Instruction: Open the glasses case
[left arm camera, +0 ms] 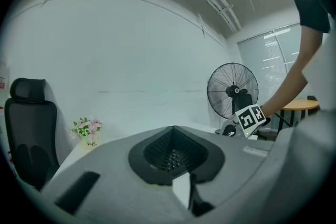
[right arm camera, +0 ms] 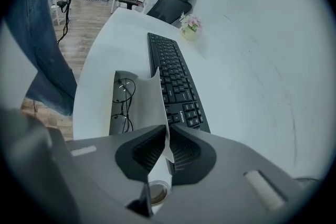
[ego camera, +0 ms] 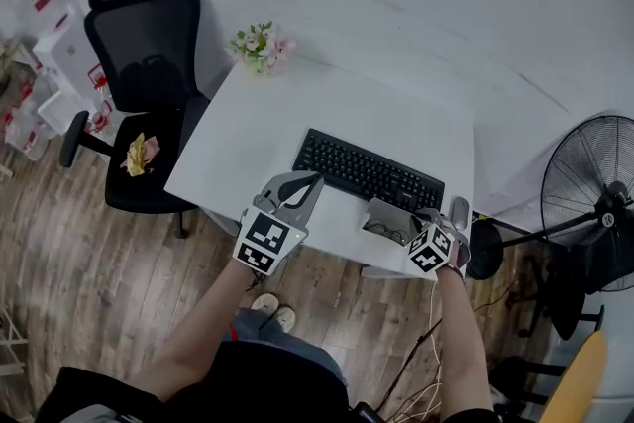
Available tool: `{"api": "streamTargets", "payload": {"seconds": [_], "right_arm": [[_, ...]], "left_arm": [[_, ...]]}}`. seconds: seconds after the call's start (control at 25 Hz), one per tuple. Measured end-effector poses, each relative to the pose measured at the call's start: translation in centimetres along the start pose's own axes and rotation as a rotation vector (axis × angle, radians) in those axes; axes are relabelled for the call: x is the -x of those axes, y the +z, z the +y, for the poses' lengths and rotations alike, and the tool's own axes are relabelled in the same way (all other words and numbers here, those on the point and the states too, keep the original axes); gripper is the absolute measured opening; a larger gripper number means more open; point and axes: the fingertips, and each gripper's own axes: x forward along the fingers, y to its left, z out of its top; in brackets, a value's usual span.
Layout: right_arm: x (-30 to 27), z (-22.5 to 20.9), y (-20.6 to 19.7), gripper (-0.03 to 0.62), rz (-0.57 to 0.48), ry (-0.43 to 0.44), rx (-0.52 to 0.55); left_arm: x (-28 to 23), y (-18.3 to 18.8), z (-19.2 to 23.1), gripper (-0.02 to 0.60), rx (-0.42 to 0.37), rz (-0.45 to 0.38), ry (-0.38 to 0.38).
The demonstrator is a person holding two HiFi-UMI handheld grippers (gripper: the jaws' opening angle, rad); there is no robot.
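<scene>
Our right gripper (right arm camera: 164,147): fingers pinch glasses case lid (right arm camera: 151,105) | left gripper (left arm camera: 175,153): fingers together, empty | keyboard (right arm camera: 173,76) right of fingers, we read "Lenovo" (small print)

— How are your arms set?
— My left forearm (ego camera: 203,317) and right forearm (ego camera: 462,332) both reach forward and down.
— And the left gripper (ego camera: 308,182)?
— Jaws pressed together, nothing between them.
— The right gripper (right arm camera: 165,140)?
— Clamped on the case lid (right arm camera: 155,99), a thin white flap pinched between my jaws.
</scene>
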Motion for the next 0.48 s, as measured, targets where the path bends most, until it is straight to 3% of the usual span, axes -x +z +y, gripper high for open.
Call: {"api": "streamTargets", "payload": {"seconds": [0.36, 0.48], "right_arm": [[0.09, -0.01, 0.1, 0.035, -0.012, 0.005, -0.019], [0.52, -0.08, 0.24, 0.078, -0.025, 0.003, -0.036]], "left_arm": [[0.02, 0.13, -0.35, 0.008, -0.006, -0.001, -0.006], [0.07, 0.28, -0.61, 0.008, -0.008, -0.003, -0.012]]}}
